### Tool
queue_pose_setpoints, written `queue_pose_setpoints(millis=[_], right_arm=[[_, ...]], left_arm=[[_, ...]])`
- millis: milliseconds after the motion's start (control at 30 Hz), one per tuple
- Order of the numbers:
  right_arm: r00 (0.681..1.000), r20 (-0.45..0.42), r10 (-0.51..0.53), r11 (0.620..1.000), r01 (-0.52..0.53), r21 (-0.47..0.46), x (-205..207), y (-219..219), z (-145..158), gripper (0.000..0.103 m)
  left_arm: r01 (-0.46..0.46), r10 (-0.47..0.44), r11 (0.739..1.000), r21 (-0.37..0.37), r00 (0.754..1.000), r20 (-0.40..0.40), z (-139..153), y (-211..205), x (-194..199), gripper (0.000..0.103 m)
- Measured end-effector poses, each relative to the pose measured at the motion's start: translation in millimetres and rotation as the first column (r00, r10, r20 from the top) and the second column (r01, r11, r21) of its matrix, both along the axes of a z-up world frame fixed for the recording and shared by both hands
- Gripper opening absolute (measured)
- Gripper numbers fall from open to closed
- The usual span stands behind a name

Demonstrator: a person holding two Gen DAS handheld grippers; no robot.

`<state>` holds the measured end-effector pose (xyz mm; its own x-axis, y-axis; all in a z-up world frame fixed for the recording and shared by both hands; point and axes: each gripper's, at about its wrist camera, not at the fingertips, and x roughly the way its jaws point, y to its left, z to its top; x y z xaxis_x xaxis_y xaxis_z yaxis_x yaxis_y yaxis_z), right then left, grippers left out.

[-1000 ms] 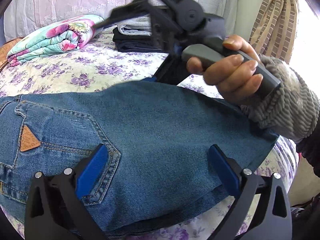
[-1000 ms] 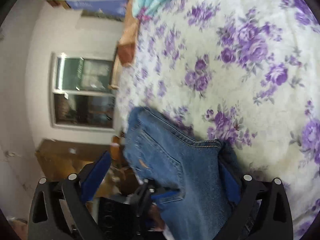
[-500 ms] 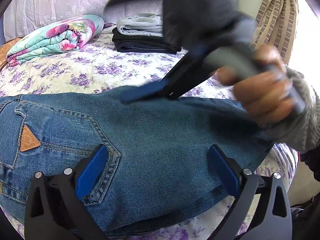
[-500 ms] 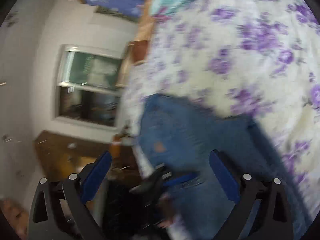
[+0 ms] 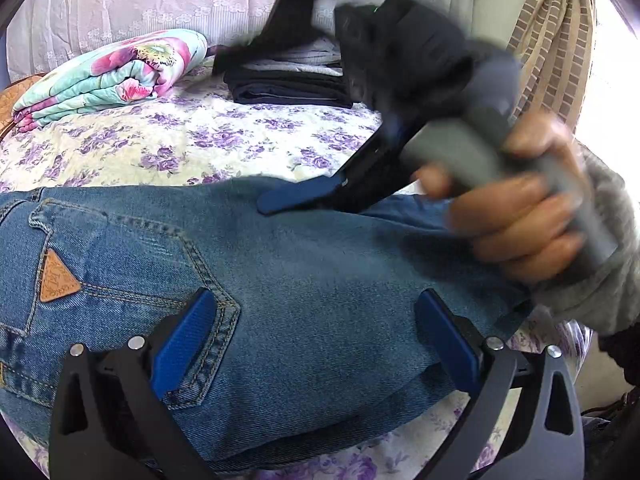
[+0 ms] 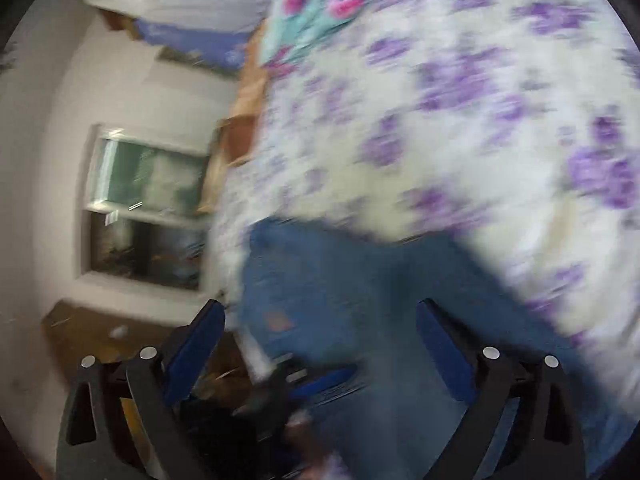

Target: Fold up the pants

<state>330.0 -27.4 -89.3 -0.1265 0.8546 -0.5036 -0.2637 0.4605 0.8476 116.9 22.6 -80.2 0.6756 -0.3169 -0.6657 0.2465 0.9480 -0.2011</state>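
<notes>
Now both grippers' fingers (image 5: 184,344) stand wide over the folded jeans (image 5: 320,280), the right gripper (image 6: 320,344) closing slightly.

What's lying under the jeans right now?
The jeans rest on the purple-flowered bedspread, which shows beyond their far edge and below their near edge. Whatever lies beneath the denim itself is covered.

Floral bed (image 5: 248,148), jeans (image 5: 320,280), quilt (image 5: 116,72), clothes stack (image 5: 288,84)
</notes>
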Motion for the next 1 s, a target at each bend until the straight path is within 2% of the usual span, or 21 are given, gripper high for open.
queue_pose_setpoints(millis=[67,167,200,267,333,367,433,567,600,633,733,800,867,933,1000], right_arm=[[0.999,-0.003,-0.048,0.998,0.048,0.040,-2,-8,8,0.093],[0.987,0.130,-0.094,0.994,0.086,0.061,-18,-24,40,0.094],[0.987,0.127,-0.103,0.993,0.094,0.070,-20,-29,41,0.097],[0.994,0.024,-0.103,0.992,0.100,0.081,-17,-34,19,0.099],[0.988,-0.051,-0.145,0.988,0.147,0.045,-9,-44,-9,0.093],[0.985,-0.056,-0.162,0.984,0.165,0.061,-9,-51,-8,0.087],[0.974,-0.068,-0.216,0.970,0.222,0.101,-14,-65,1,0.088],[0.951,0.136,-0.277,0.958,0.263,0.115,-52,-102,50,0.100],[0.948,0.147,-0.283,0.956,0.266,0.121,-63,-112,52,0.100],[0.948,0.134,-0.290,0.954,0.275,0.121,-68,-119,48,0.099],[0.937,0.042,-0.347,0.937,0.345,0.045,-75,-146,8,0.098],[0.928,0.042,-0.370,0.928,0.367,0.071,-79,-161,-3,0.082],[0.901,0.095,-0.424,0.904,0.415,0.101,-97,-180,11,0.085],[0.856,0.200,-0.477,0.879,0.458,0.137,-126,-208,32,0.088],[0.806,0.224,-0.547,0.837,0.527,0.150,-155,-244,39,0.089]], left_arm=[[-0.001,0.001,1.000,0.004,1.000,0.001,0,0,-1,0.098],[-0.002,0.002,1.000,0.008,1.000,0.005,1,0,-2,0.098],[-0.003,0.003,1.000,0.008,1.000,0.005,1,0,-2,0.098],[-0.005,0.005,1.000,0.017,1.000,0.004,1,-2,-2,0.098],[-0.008,0.008,1.000,0.027,1.000,0.002,1,-4,-2,0.098],[-0.009,0.009,0.999,0.032,1.000,0.000,0,-4,-2,0.098],[-0.010,0.010,0.999,0.033,1.000,0.002,1,-5,-4,0.098],[-0.039,0.039,0.998,0.051,0.999,0.010,7,-6,-10,0.098],[-0.050,0.049,0.998,0.049,0.999,0.024,10,-5,-13,0.098],[-0.056,0.054,0.998,0.035,0.998,0.038,13,-4,-17,0.098],[-0.081,0.084,0.996,-0.046,0.994,0.067,21,10,-20,0.098],[-0.122,0.123,0.992,-0.027,0.992,0.030,14,16,-12,0.098],[-0.122,0.121,0.992,0.032,0.992,0.032,9,12,-12,0.098],[-0.143,0.137,0.985,0.100,0.988,0.064,12,4,-22,0.098],[-0.141,0.133,0.985,0.101,0.988,0.077,13,5,-31,0.098]])
